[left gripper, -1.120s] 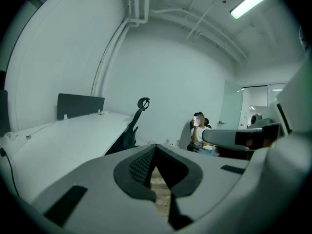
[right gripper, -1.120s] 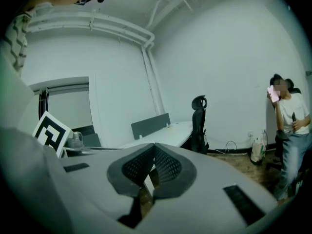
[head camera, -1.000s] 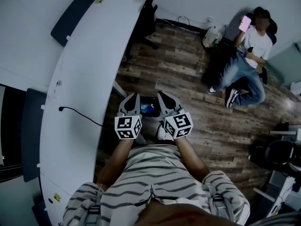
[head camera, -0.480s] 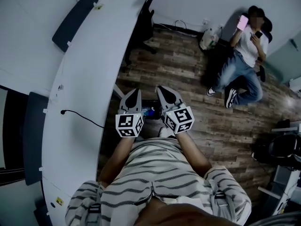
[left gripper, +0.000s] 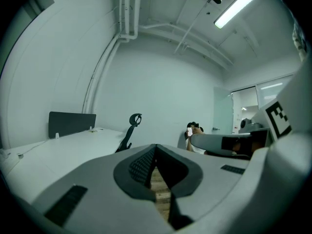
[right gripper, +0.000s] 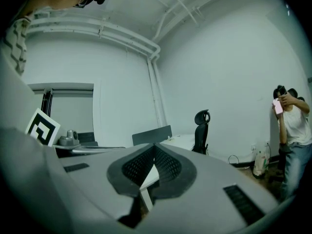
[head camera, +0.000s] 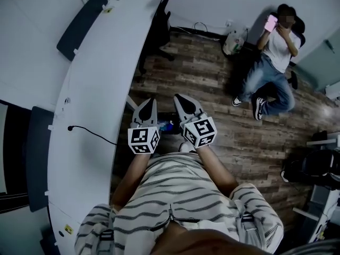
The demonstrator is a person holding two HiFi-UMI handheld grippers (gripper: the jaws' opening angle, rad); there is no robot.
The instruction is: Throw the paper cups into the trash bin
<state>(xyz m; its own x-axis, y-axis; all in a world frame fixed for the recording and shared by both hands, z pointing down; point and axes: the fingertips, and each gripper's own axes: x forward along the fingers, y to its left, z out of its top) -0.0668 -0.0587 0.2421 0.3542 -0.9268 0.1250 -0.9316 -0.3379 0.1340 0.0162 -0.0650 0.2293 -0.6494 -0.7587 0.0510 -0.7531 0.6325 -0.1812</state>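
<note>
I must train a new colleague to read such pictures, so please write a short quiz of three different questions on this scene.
1. True or false: the jaws of the left gripper stand wide apart.
2. The black cable lies on: A the white desk; B the floor; C the chair.
3. What colour is the phone of the seated person?
Key: 1 false; 2 A; 3 pink.
</note>
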